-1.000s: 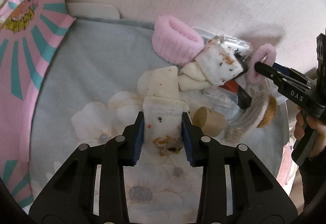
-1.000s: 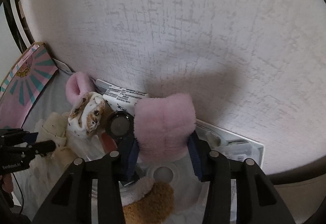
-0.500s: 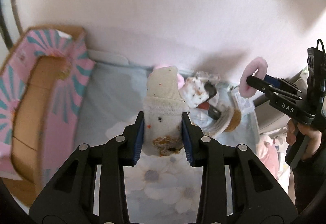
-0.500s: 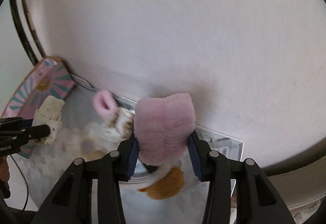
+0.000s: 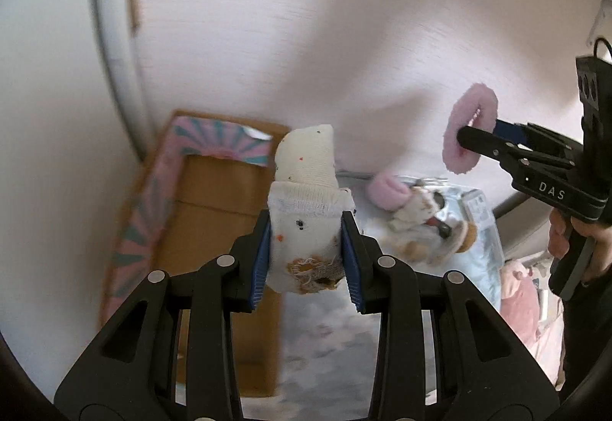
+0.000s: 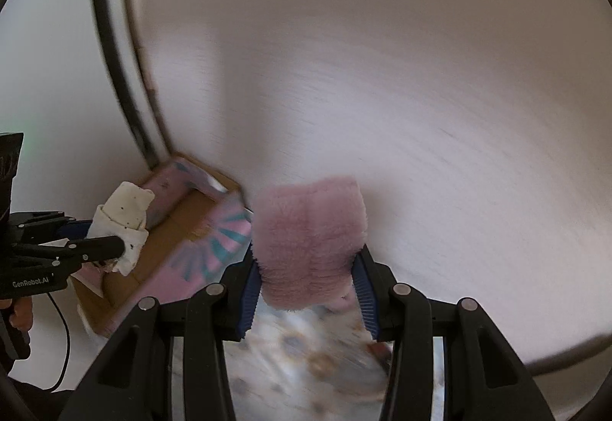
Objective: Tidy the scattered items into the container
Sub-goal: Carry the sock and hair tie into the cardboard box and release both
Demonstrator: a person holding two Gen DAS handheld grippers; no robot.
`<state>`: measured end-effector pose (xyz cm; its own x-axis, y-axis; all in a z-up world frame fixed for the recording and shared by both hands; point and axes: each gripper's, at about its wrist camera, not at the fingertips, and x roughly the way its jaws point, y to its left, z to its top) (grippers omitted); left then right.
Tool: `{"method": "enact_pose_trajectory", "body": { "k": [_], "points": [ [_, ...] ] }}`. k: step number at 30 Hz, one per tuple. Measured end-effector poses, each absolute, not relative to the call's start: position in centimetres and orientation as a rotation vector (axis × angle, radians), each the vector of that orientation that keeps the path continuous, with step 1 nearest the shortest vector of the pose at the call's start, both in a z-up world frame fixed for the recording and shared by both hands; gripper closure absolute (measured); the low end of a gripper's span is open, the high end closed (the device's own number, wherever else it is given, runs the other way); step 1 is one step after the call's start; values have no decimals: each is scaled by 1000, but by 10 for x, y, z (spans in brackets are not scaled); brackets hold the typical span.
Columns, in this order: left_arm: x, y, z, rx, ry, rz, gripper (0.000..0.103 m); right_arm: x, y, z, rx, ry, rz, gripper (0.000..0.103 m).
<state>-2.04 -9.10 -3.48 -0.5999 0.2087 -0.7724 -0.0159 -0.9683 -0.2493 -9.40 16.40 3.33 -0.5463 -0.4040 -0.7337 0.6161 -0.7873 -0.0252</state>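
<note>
My left gripper [image 5: 306, 252] is shut on a white speckled sock [image 5: 304, 199] and holds it in the air, beside the open cardboard box with pink and teal flaps [image 5: 214, 206]. It also shows at the left of the right wrist view [image 6: 122, 248], with the sock [image 6: 124, 218] over the box [image 6: 179, 241]. My right gripper [image 6: 308, 291] is shut on a fluffy pink hair band [image 6: 310, 237], raised above the bed; it shows in the left wrist view [image 5: 468, 137] holding the band [image 5: 468, 126].
Several items lie in a heap on the floral sheet [image 5: 329, 344]: a second pink band [image 5: 386, 189], another sock [image 5: 413, 208], a brown-edged round thing [image 5: 464, 237] and clear packets. A pale wall [image 5: 344, 38] rises behind.
Both grippers have lifted their loads off the bed and swung left toward the box. The heap of items has dropped away to the lower right. Both grips are unchanged.
</note>
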Motion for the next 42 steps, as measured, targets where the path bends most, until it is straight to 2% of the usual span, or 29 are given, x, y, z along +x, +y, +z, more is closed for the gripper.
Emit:
{"method": "enact_pose_trajectory", "body": {
  "k": [7, 12, 16, 23, 34, 38, 42],
  "points": [
    [-11, -140, -56, -1435, -326, 2704, 72, -90, 76, 27, 1028, 445, -2187, 62],
    [-7, -155, -81, -1506, -270, 2710, 72, -91, 30, 8, 1088, 491, -2101, 62],
    [-5, -166, -100, -1550, -301, 2671, 72, -93, 7, -7, 1133, 508, -2051, 62],
    [-4, -177, -125, -1599, -298, 2632, 72, -99, -12, -23, 1191, 522, -2001, 62],
    [-13, -176, -135, -1621, -282, 2598, 70, -114, -5, -34, 1248, 492, -1943, 62],
    [-19, -170, -141, -1712, -251, 2573, 68, -109, -48, -52, 1301, 470, -1932, 47],
    [-17, -166, -141, -1732, -215, 2585, 68, -112, -50, -48, 1298, 427, -1974, 46]
  ]
}}
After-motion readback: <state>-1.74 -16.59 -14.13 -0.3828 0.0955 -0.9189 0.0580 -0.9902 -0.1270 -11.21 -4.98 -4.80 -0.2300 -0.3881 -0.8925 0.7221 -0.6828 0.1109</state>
